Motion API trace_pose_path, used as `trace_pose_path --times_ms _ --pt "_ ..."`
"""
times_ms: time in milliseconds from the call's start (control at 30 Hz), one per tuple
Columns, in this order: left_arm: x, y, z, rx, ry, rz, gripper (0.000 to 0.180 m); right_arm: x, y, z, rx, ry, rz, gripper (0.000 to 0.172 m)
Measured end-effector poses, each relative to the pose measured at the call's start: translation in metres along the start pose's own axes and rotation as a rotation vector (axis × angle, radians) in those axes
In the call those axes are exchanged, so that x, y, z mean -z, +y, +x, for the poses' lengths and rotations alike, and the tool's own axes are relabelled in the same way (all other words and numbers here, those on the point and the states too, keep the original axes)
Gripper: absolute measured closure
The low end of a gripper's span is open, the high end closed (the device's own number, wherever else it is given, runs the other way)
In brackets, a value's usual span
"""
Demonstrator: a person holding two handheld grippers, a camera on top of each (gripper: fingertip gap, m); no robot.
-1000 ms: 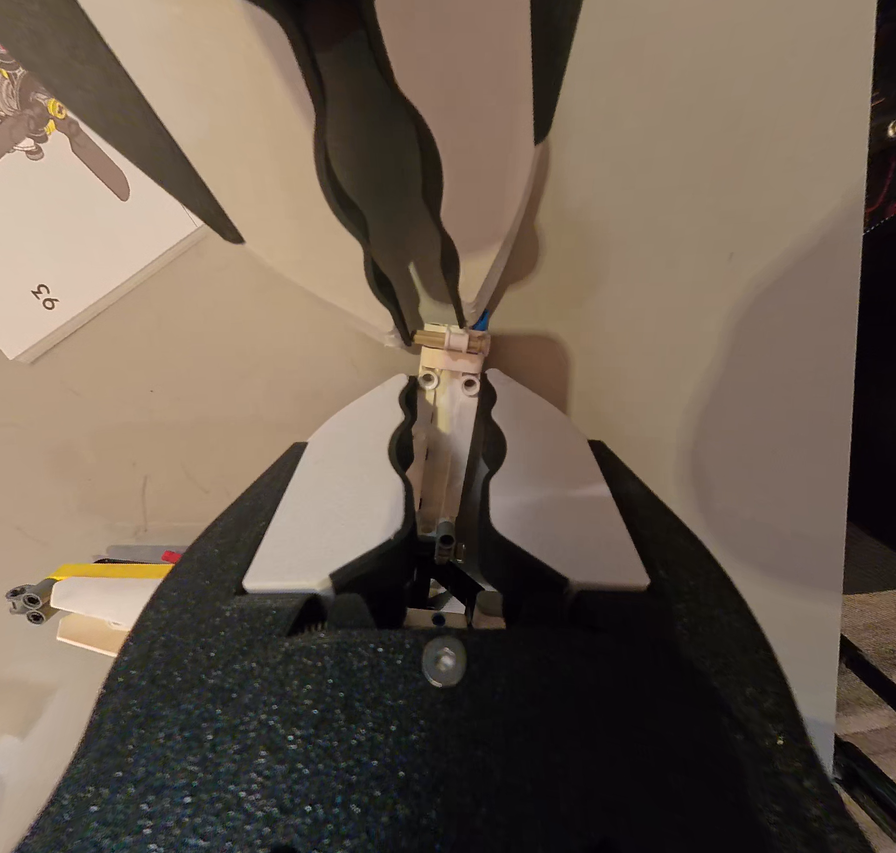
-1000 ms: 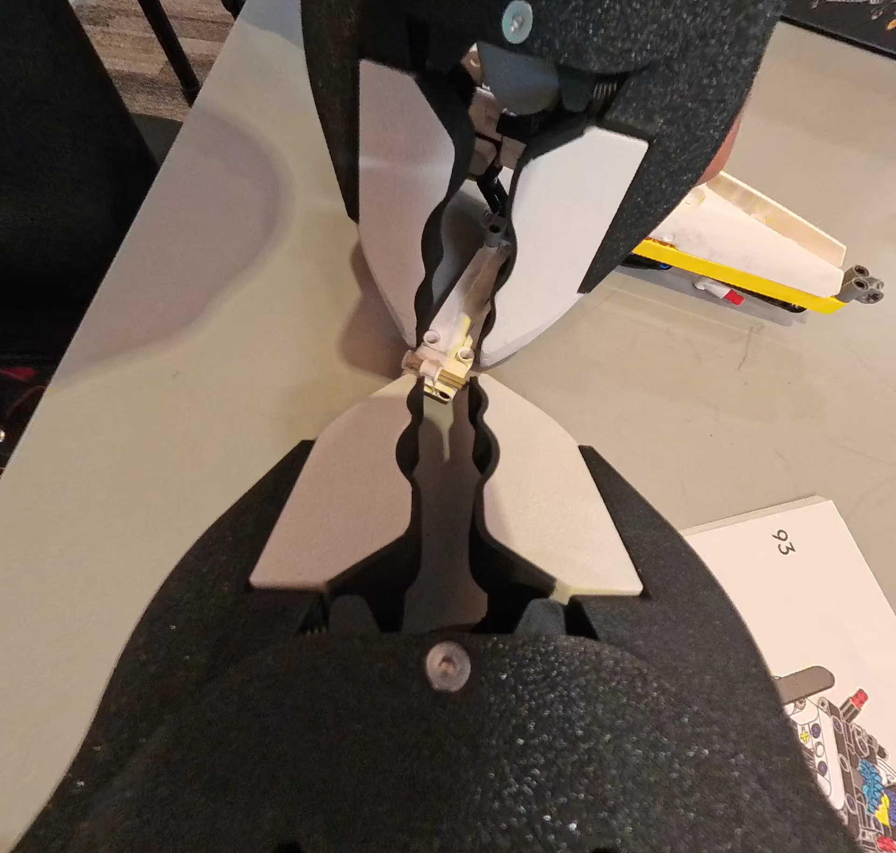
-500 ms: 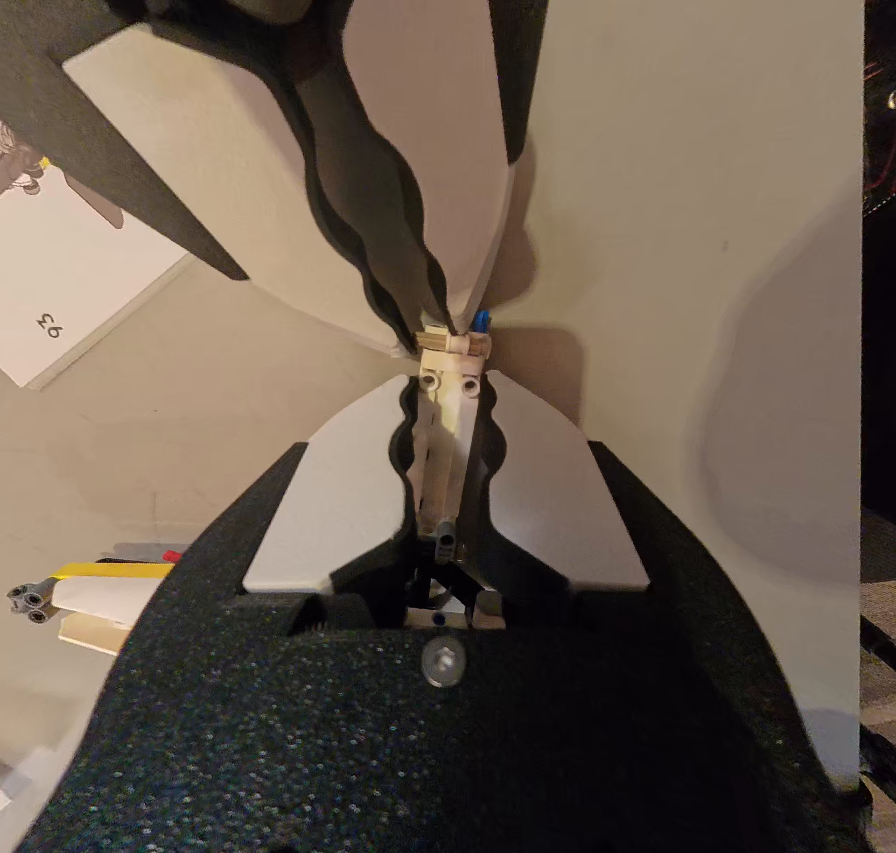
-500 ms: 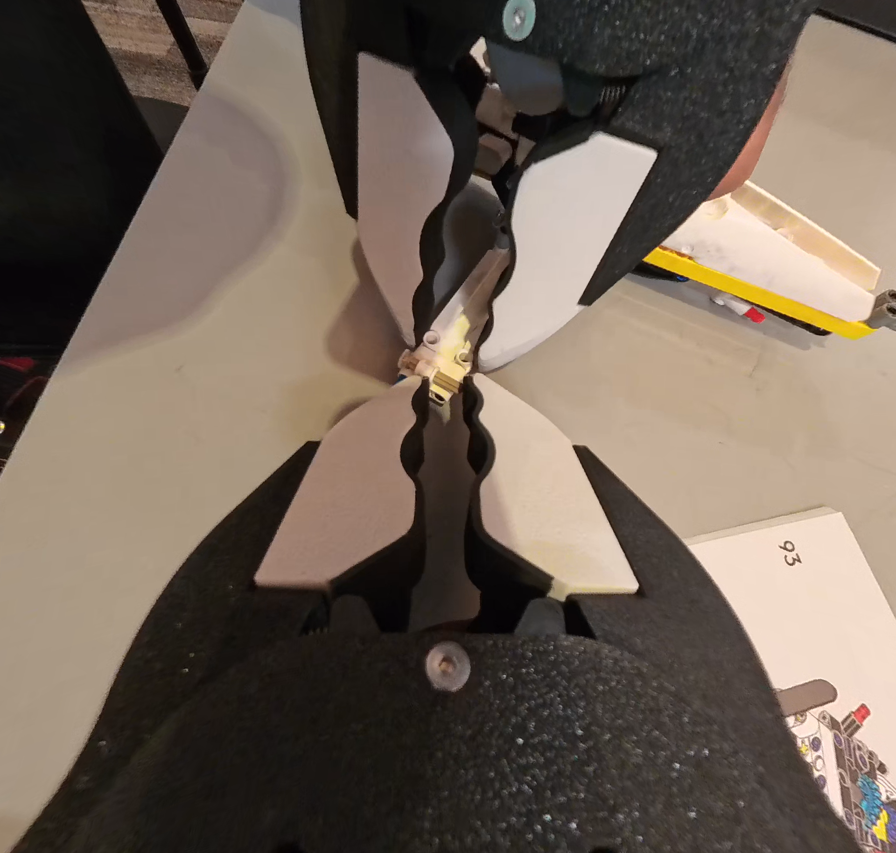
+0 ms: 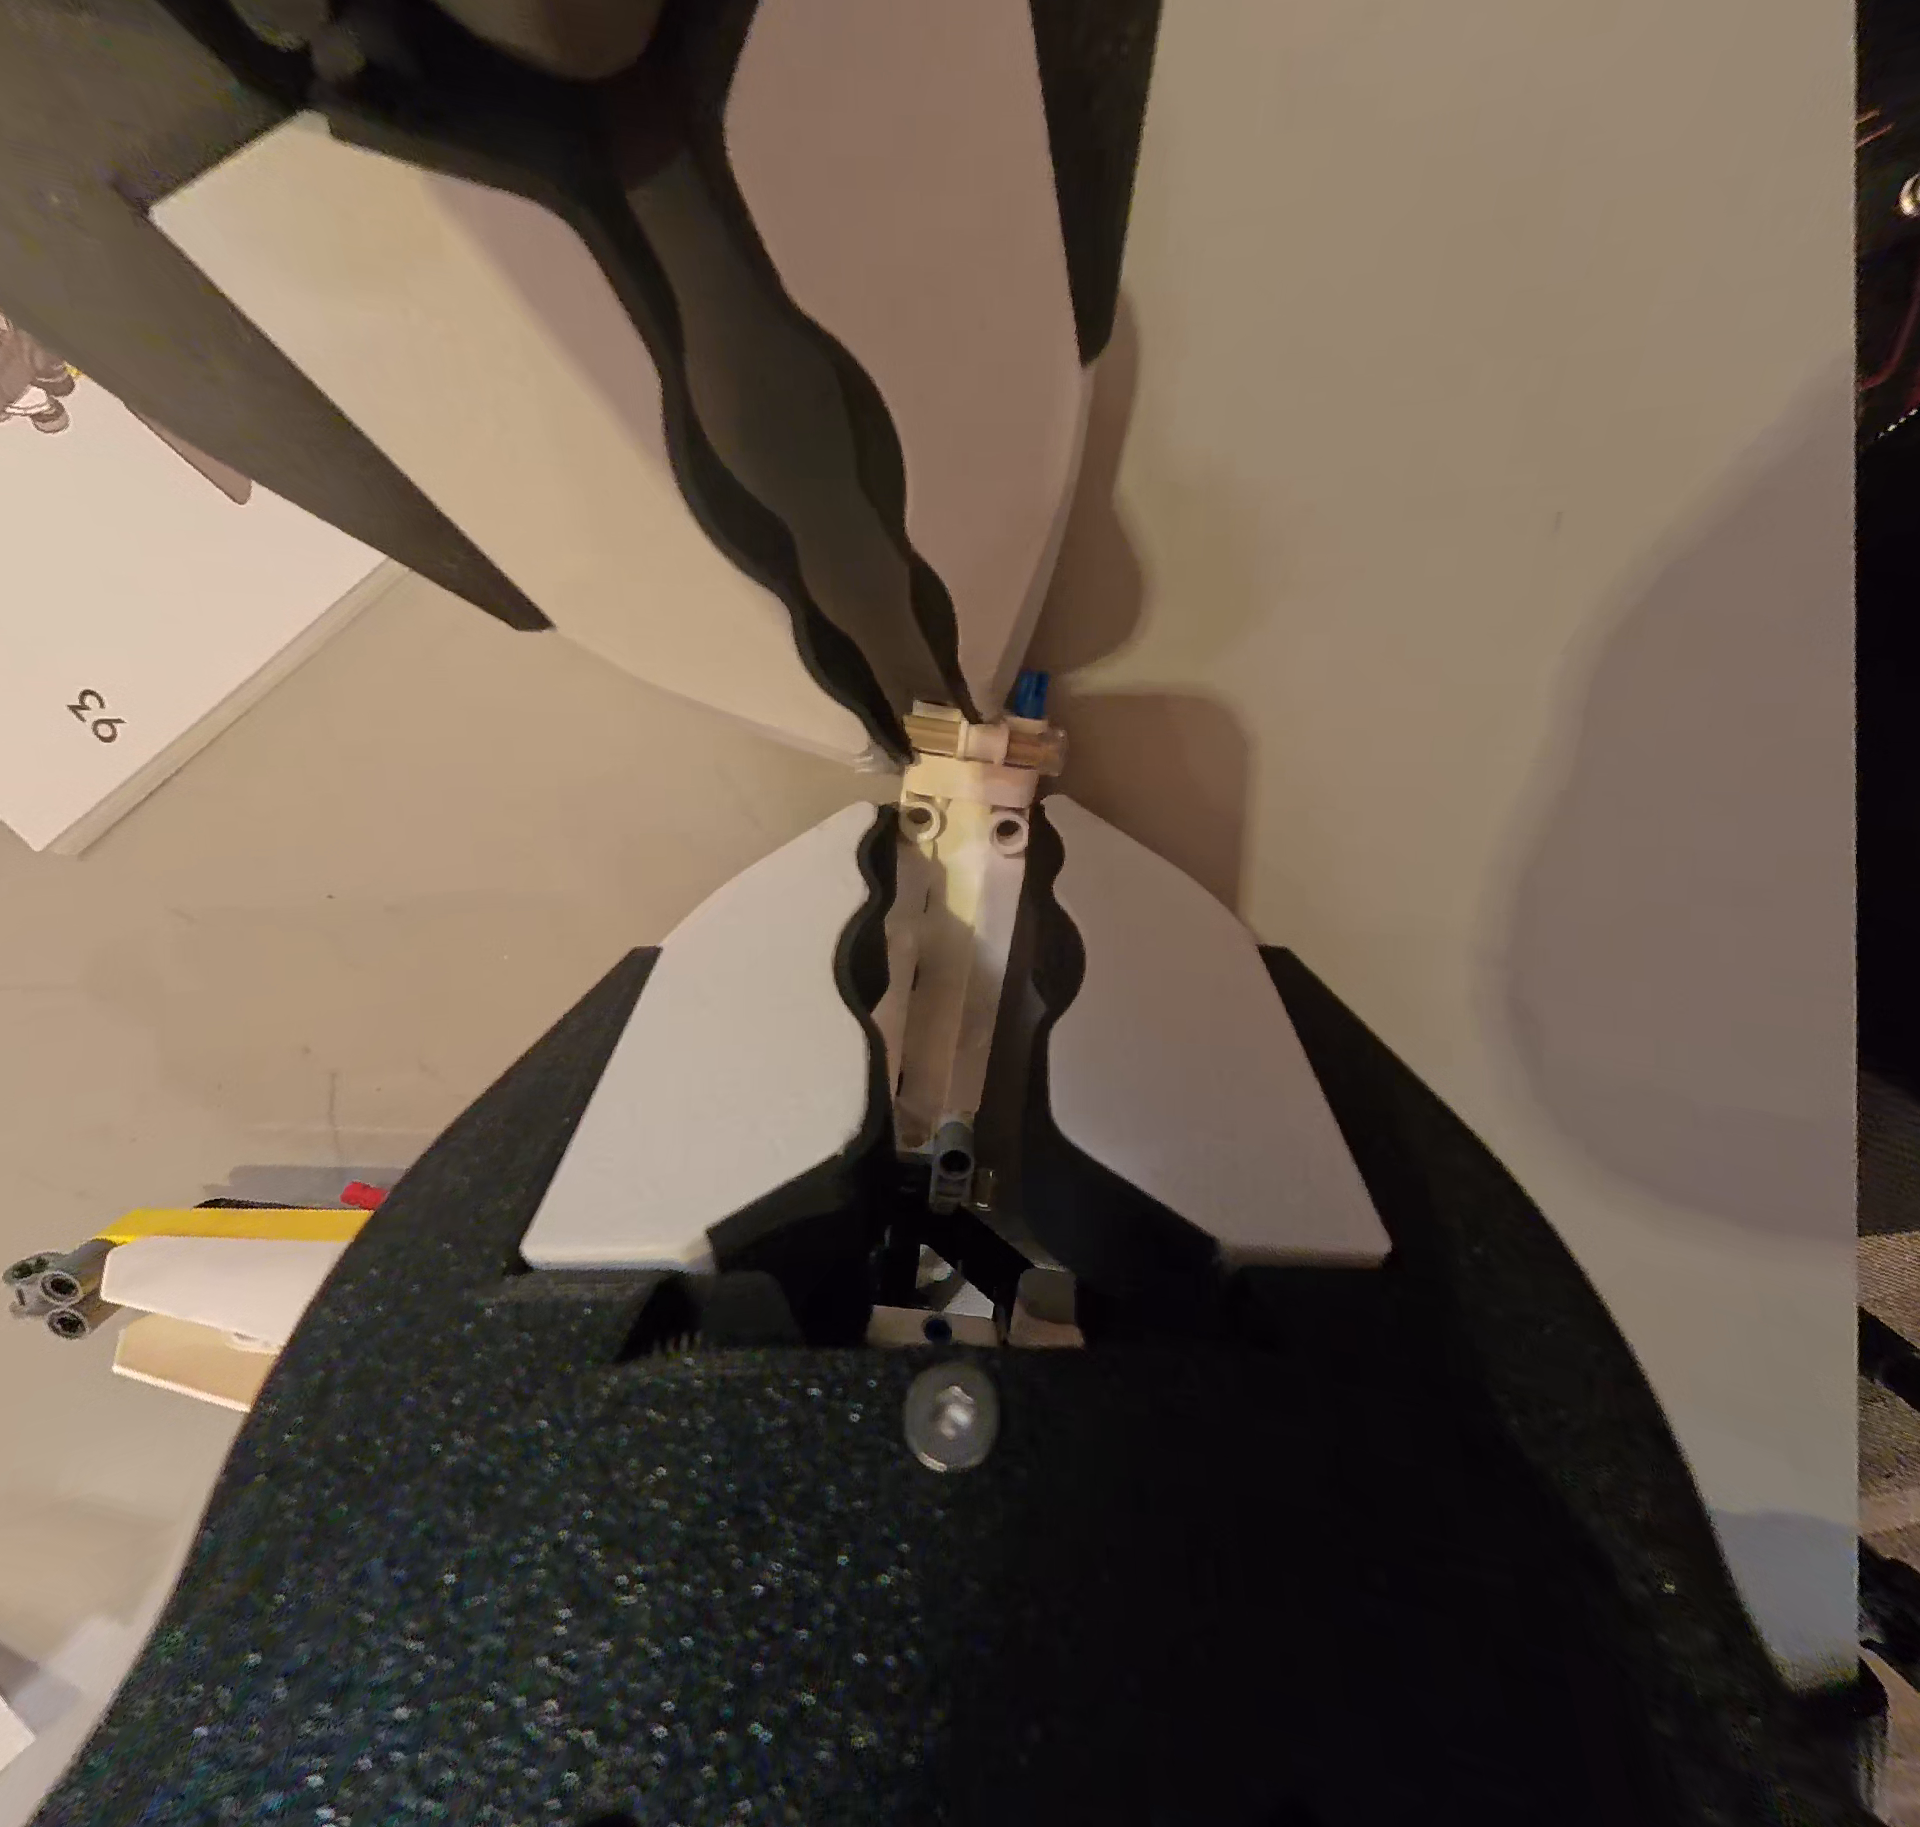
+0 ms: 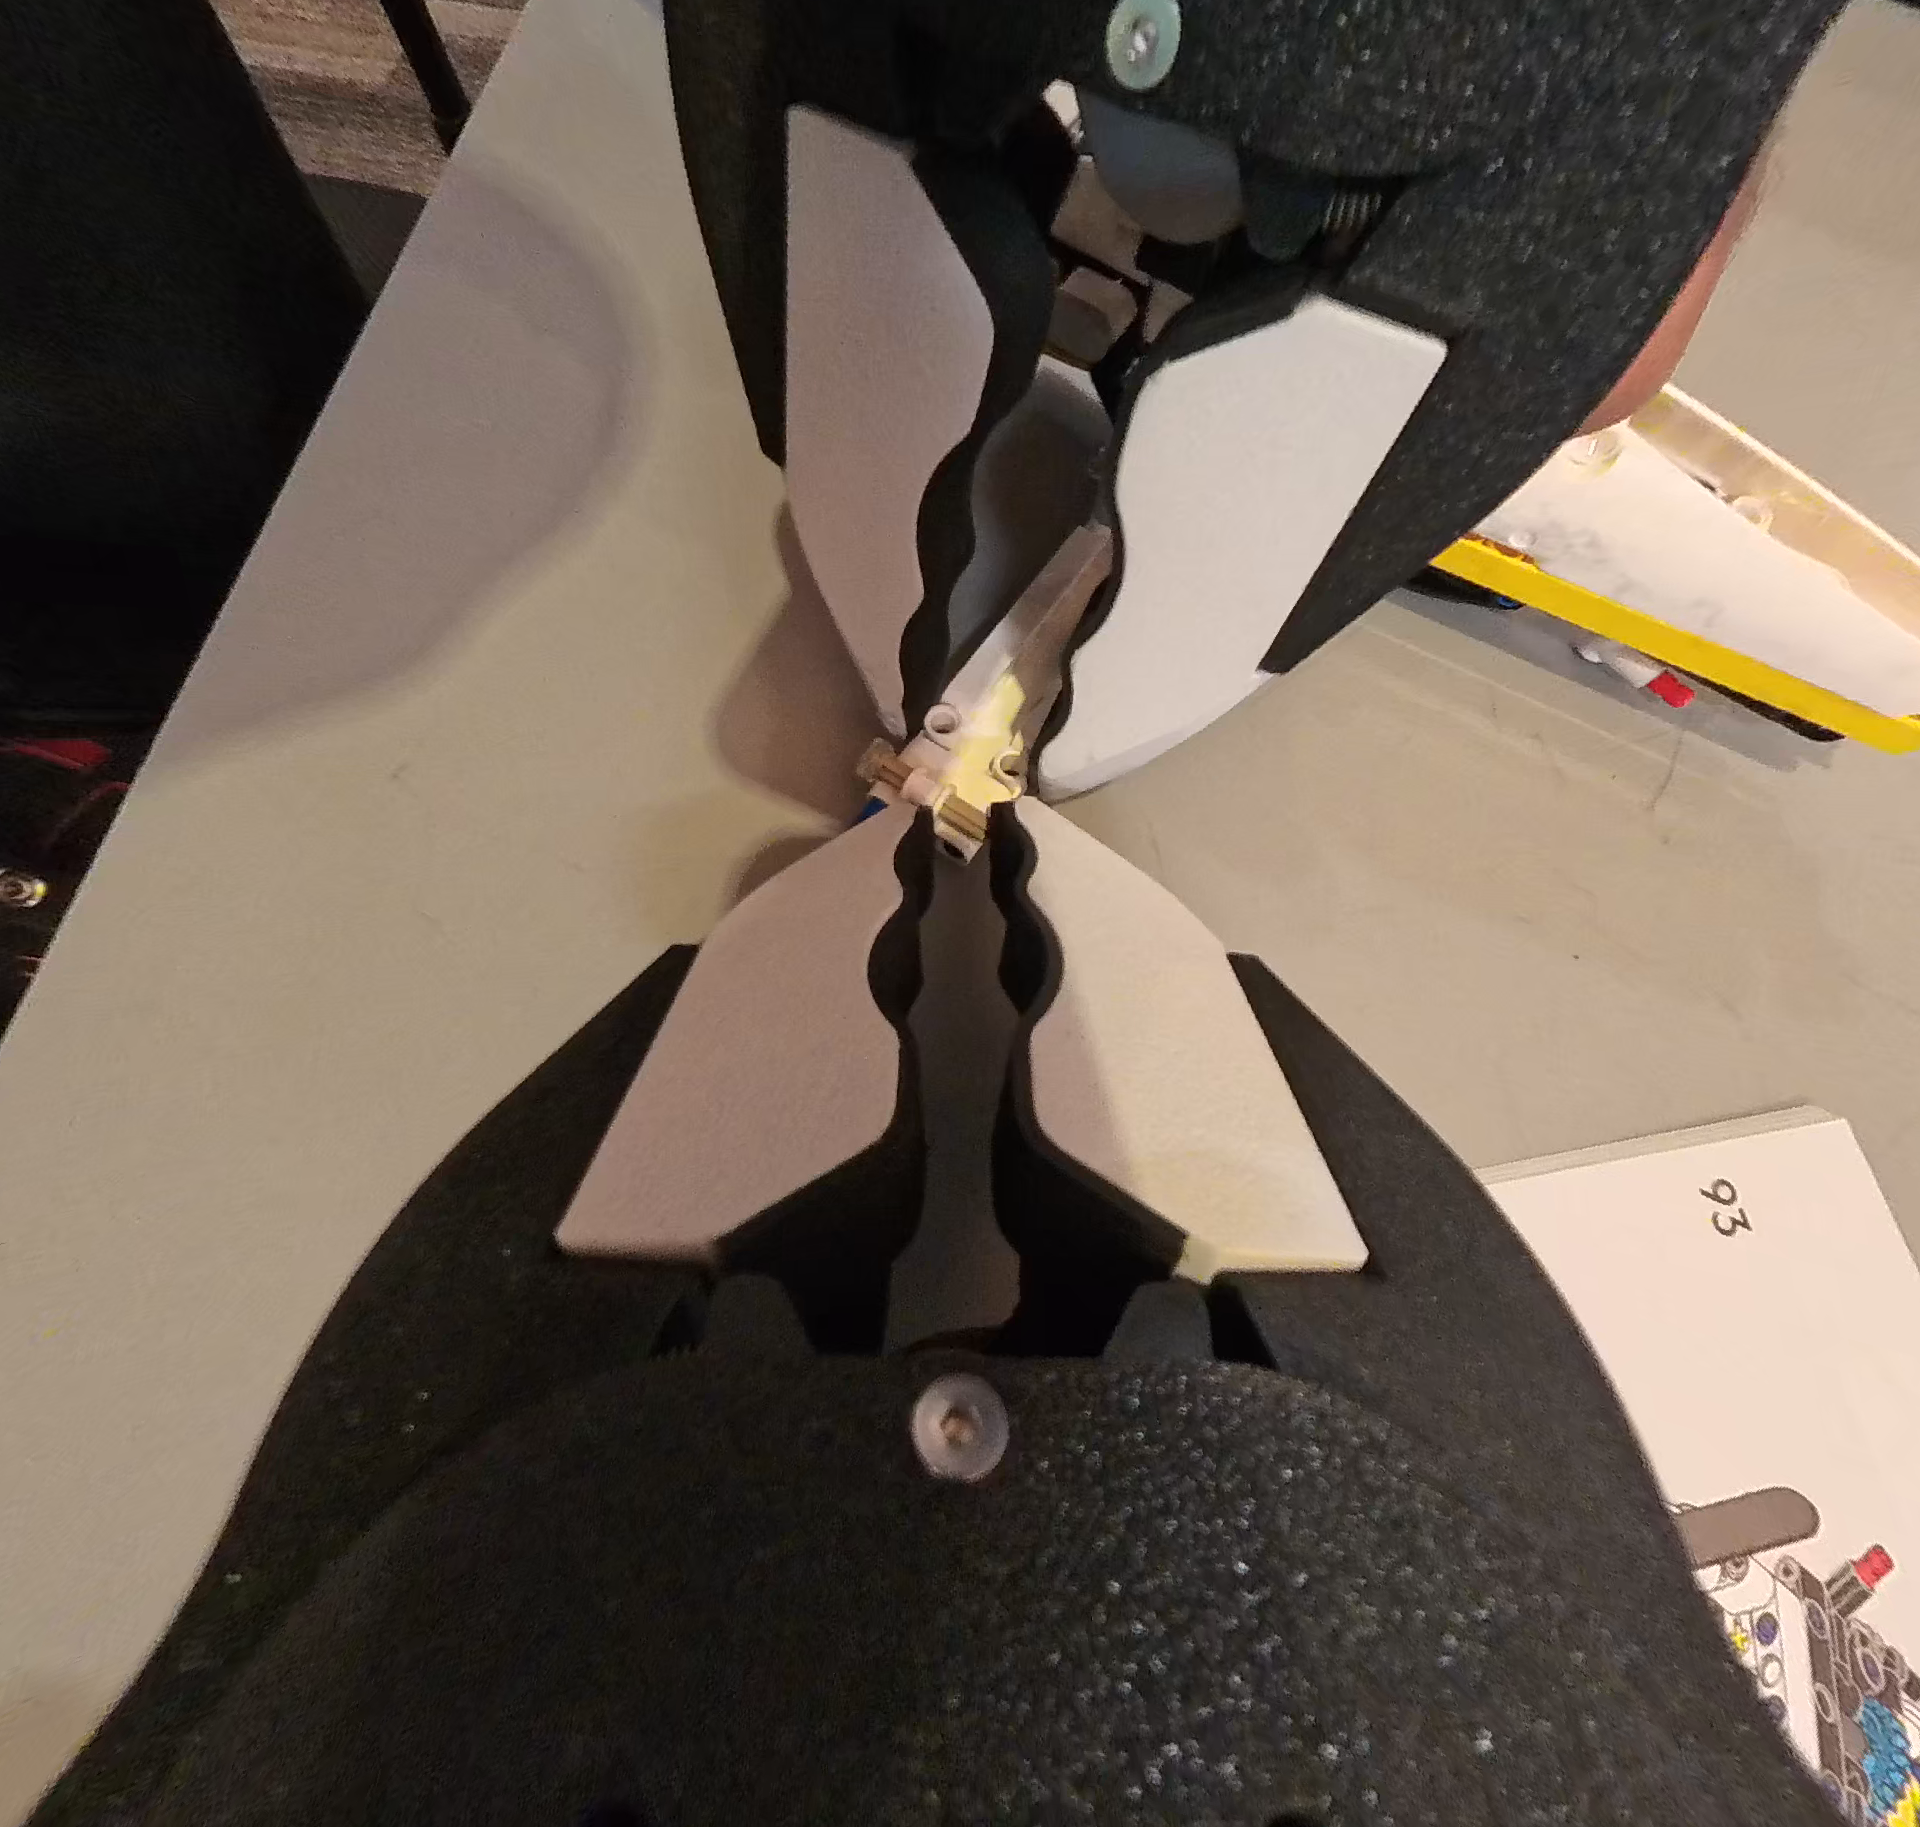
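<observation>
My left gripper (image 5: 961, 827) is shut on a long white building-toy piece (image 5: 956, 956), which runs back between its fingers. At the front end of that piece sits a tan cross axle with a white bush (image 5: 982, 738), and a blue pin (image 5: 1031, 686) shows just behind it. My right gripper (image 6: 956, 827) faces the left one tip to tip. Its fingertips (image 5: 883, 728) close on the tan axle's end (image 6: 961, 819). The left gripper (image 6: 982, 728) with the white piece (image 6: 1013, 634) also shows in the right wrist view.
A white instruction booklet (image 5: 135, 582) (image 6: 1714, 1362) lies on the beige table (image 5: 1455, 427). A white and yellow model part (image 5: 197, 1268) (image 6: 1704, 582) lies beside the left gripper. The table's edge (image 5: 1855, 842) runs close by, with dark floor beyond it. The tips of both grippers are at nearly the same place.
My right gripper's jaws have narrowed onto the tan axle at the end of the white piece. The left gripper keeps its hold, and both have barely moved.
</observation>
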State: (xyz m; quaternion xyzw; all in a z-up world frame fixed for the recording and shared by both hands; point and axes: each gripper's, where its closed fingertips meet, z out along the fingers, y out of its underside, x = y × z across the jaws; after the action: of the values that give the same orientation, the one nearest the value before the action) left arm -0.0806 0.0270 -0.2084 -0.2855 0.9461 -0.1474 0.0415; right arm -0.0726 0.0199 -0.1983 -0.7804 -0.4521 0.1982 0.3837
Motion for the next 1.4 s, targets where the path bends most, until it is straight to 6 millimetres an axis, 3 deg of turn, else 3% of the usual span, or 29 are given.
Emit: trace_pose_path --times_ms 933,1133,1267,1400 --pt "-0.001 -0.002 0.001 -0.044 0.014 0.016 0.156 -0.002 -0.001 -0.006 -0.033 -0.138 -0.009 0.165" --pt "0.002 0.003 -0.011 0.057 -0.023 0.022 0.155 0.000 0.001 0.011 -0.114 -0.006 -0.009 0.161" --pt "0.003 0.006 -0.014 0.074 -0.038 0.021 0.155 -0.001 0.002 0.011 -0.112 0.020 -0.015 0.149" --pt "0.003 0.006 -0.015 0.074 -0.041 0.023 0.155 -0.004 0.002 0.012 -0.102 0.033 -0.027 0.147"
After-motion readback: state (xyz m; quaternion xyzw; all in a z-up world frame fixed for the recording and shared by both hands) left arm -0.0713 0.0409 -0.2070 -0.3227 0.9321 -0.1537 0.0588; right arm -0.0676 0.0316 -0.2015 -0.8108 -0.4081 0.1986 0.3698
